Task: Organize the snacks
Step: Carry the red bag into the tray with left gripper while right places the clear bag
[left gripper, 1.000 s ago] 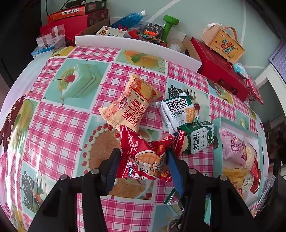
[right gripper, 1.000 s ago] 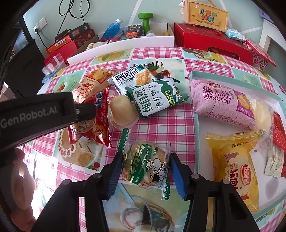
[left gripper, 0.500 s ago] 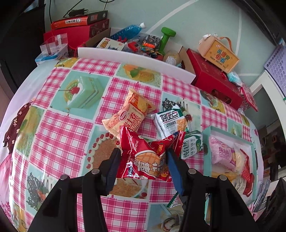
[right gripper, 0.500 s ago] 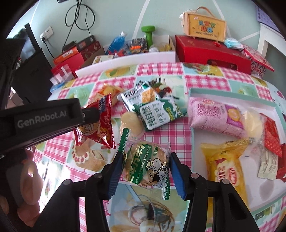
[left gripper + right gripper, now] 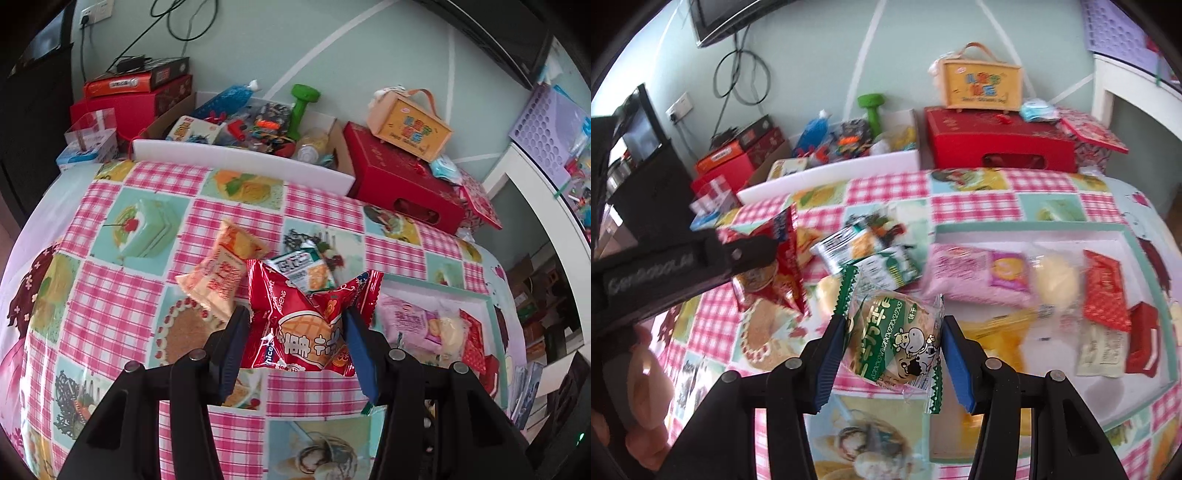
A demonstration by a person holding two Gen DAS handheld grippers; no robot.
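While both packets hang clear above the checked tablecloth, presumably bound for the white tray at right, left gripper clenches the crinkly red foil wafer packet and right gripper clamps the green-edged clear cow-print biscuit packet.

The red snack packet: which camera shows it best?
The left wrist view: the red snack packet sits front-on, sharp, clamped in the left hand-held gripper, its printing visible. The right wrist view catches the packet only side-on, blurred and partly hidden behind that gripper's body.
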